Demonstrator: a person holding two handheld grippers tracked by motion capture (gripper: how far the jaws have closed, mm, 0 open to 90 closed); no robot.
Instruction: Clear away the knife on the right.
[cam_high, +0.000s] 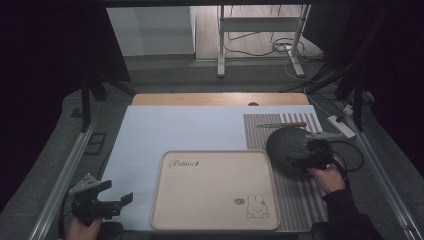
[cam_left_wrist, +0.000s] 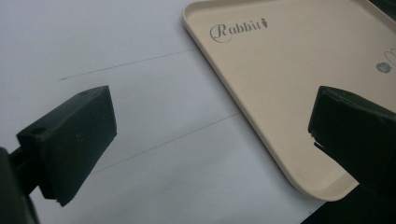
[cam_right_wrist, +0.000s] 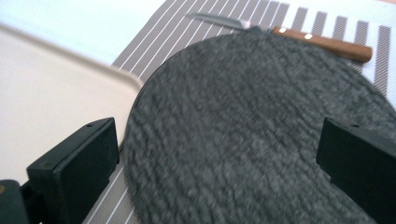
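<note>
A lab-style recording booth: dark curtains (cam_high: 45, 75) flank the surface (cam_high: 200, 125), cables (cam_high: 280, 47) and stand legs (cam_high: 220, 45) at upper centre.

A beige tray (cam_high: 215, 220) printed "Rabbit", a wooden-handled knife (cam_high: 282, 125), perhaps a table knife, on striped placemat (cam_high: 300, 200).

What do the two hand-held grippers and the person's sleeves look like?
Both are black. The left hand-held gripper has a grey three-cornered plate on top and blocky jaws with small holes. The right hand-held gripper has similar square jaws, and a dark cable loops behind it. The right sleeve is dark.
</note>
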